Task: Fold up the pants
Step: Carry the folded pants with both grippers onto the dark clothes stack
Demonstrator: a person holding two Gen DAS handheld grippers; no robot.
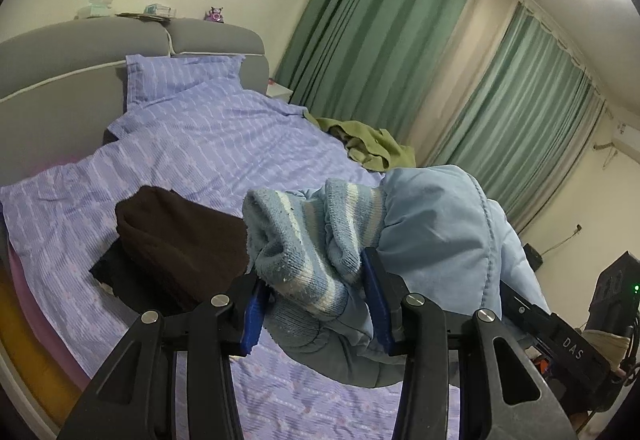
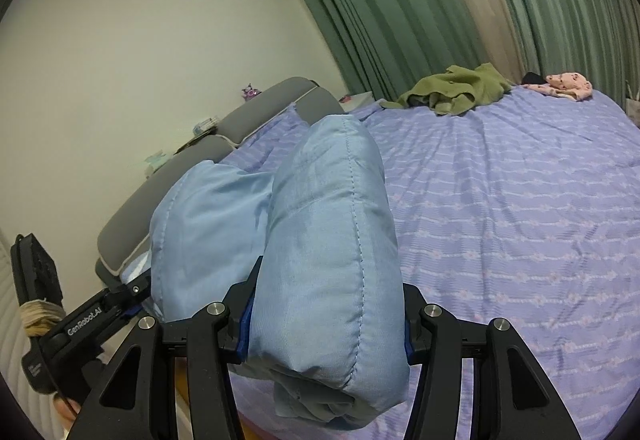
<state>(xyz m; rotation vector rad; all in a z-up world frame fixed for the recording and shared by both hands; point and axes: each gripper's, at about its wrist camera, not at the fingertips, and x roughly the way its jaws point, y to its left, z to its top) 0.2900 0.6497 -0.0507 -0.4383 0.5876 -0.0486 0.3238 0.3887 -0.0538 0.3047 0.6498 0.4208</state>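
The light-blue padded pants point(image 1: 436, 236) hang between my two grippers above the bed. My left gripper point(image 1: 316, 300) is shut on their striped knit cuffs point(image 1: 304, 240), bunched between the blue pads. My right gripper point(image 2: 326, 320) is shut on a thick padded fold of the same pants point(image 2: 328, 240), which fills the space between its fingers. The right gripper's body shows at the right of the left wrist view point(image 1: 560, 336). The left gripper's body shows at the lower left of the right wrist view point(image 2: 80, 324).
The bed has a lilac striped sheet point(image 2: 520, 224), a matching pillow point(image 1: 180, 78) and a grey headboard point(image 1: 80, 56). A folded dark brown garment point(image 1: 180, 236) lies near the left gripper. A green garment point(image 2: 456, 88) and a pink one point(image 2: 570, 84) lie at the far edge by green curtains point(image 1: 400, 24).
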